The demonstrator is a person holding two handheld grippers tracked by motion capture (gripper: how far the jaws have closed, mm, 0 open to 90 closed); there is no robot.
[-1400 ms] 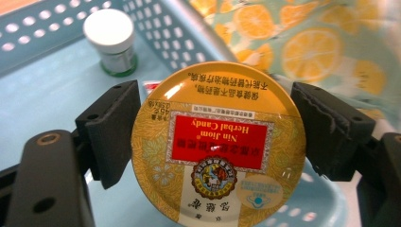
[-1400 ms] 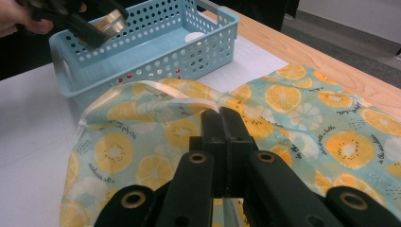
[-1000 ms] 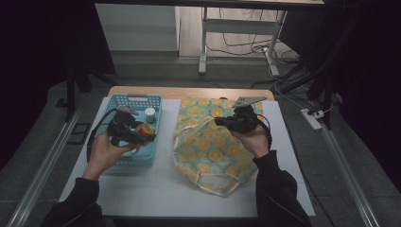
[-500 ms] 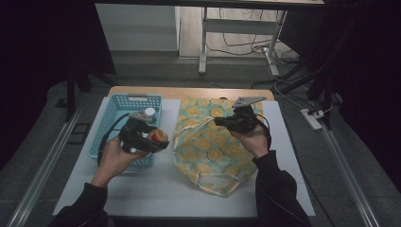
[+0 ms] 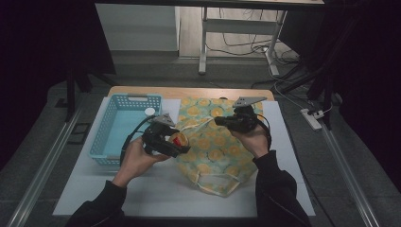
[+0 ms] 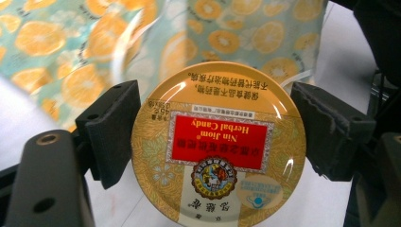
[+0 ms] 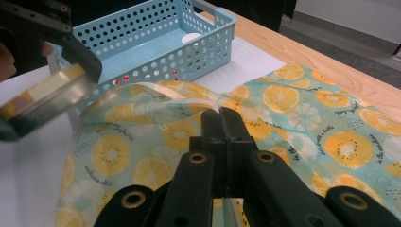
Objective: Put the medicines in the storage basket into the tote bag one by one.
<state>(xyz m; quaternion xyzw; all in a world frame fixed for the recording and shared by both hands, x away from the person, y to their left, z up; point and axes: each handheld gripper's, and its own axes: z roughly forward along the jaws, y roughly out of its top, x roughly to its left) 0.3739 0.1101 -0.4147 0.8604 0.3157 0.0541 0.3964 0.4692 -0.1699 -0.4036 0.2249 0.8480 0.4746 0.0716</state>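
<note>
While L gripper point(image 6: 215, 137) clamps candy tin point(image 6: 218, 144), bag point(image 5: 217, 142) beside

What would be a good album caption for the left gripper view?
Round Nin Jiom Herbal Candy tin clamped between the left gripper's black jaws, held above a citrus-print fabric bag.

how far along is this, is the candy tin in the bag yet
Not yet. Done: the tin is out of the blue basket, clamped in the left claw at the bag's edge. In hand: the right claw pinches the bag's rim, lifting it open. Left: probably dropping the tin inside; a white item remains in the basket.
</note>
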